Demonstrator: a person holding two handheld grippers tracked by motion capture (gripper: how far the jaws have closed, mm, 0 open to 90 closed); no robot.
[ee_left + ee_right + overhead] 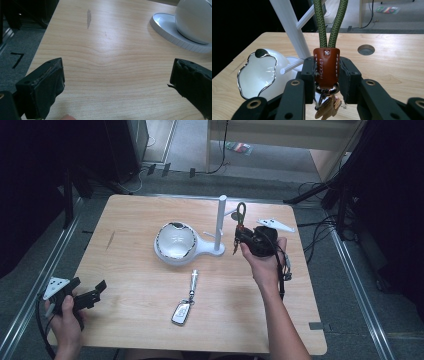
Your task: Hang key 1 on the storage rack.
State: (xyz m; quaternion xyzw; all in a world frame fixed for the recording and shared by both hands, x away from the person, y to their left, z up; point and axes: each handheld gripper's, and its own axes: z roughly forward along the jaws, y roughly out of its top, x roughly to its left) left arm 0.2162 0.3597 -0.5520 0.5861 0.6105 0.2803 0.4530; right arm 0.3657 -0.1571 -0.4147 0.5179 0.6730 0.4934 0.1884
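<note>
My right gripper [240, 236] is shut on the brown leather tab [326, 67] of a keychain. Its green cord loop [241, 212] stands up from the jaws beside the upper peg of the white stand's post [220, 222]; I cannot tell whether loop and peg touch. Keys [325, 108] dangle under the tab. The stand's white bowl [175, 242] sits left of the post. A silver car key fob [181, 312] with a metal pendant [194, 279] lies on the table nearer the front. At the front left corner my left gripper [97, 291] is open over bare wood, nothing between its fingers [42, 90].
The wooden table [130, 270] has a dark scuff [88, 17] at its left and a round cable hole [366, 49] at its far right. Cables and dark stands lie on the floor around it. Bare wood stretches between the left gripper and the bowl's base [172, 32].
</note>
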